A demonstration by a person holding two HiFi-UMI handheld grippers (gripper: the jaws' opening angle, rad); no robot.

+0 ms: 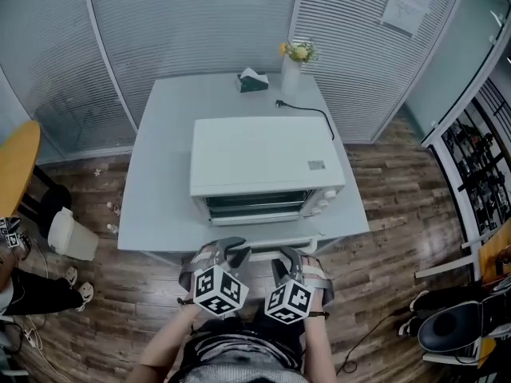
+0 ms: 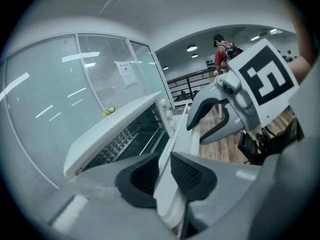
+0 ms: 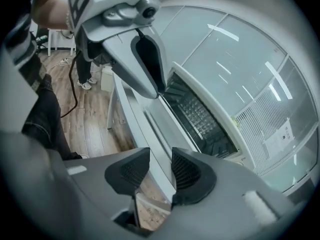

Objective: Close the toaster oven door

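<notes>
A white toaster oven (image 1: 263,154) stands on a white table (image 1: 160,174) with its door (image 1: 263,242) folded down flat toward me. Both grippers are at the door's front edge. My left gripper (image 1: 231,250) has the door's edge (image 2: 192,129) running between its pads, which sit tight against it (image 2: 164,171). My right gripper (image 1: 286,255) straddles the same edge (image 3: 150,129) further right, with a gap showing beside one pad (image 3: 161,170). The rack inside the oven (image 3: 197,116) is in view.
At the table's back stand a vase of flowers (image 1: 292,62) and a tissue box (image 1: 253,80); a black power cord (image 1: 311,112) trails behind the oven. A white bin (image 1: 70,234) and a round wooden table (image 1: 16,166) are on the left. Glass partitions surround the table.
</notes>
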